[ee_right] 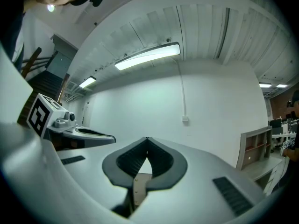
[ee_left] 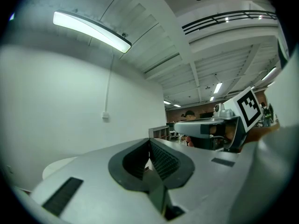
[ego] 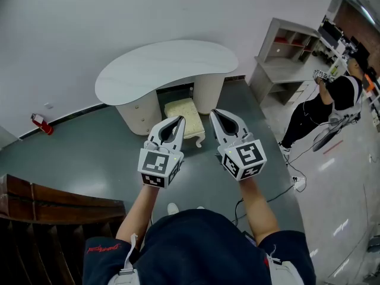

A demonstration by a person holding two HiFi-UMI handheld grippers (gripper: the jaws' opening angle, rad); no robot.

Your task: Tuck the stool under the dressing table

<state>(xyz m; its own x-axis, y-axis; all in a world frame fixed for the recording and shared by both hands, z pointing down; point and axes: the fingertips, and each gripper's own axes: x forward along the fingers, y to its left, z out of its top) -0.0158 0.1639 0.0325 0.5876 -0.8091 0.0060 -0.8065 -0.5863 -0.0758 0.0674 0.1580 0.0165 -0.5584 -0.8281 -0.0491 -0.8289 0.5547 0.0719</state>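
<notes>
In the head view a white kidney-shaped dressing table (ego: 160, 70) stands against the wall on two rounded pedestals. A cream cushioned stool (ego: 185, 111) with white legs stands on the floor at the gap between the pedestals, its front part out from under the top. Both grippers are held level, side by side, above the stool and apart from it. My left gripper (ego: 180, 119) is shut and empty; its tips (ee_left: 149, 140) meet in its own view. My right gripper (ego: 214, 111) is shut and empty too (ee_right: 147, 138). Each gripper view shows the other gripper beside it.
An open shelf unit (ego: 285, 49) stands to the right of the table. A person (ego: 332, 100) stands further right. Dark wooden steps (ego: 47, 212) fill the lower left. A red object (ego: 40, 123) lies by the wall, and a cable (ego: 279, 192) runs over the floor at my right.
</notes>
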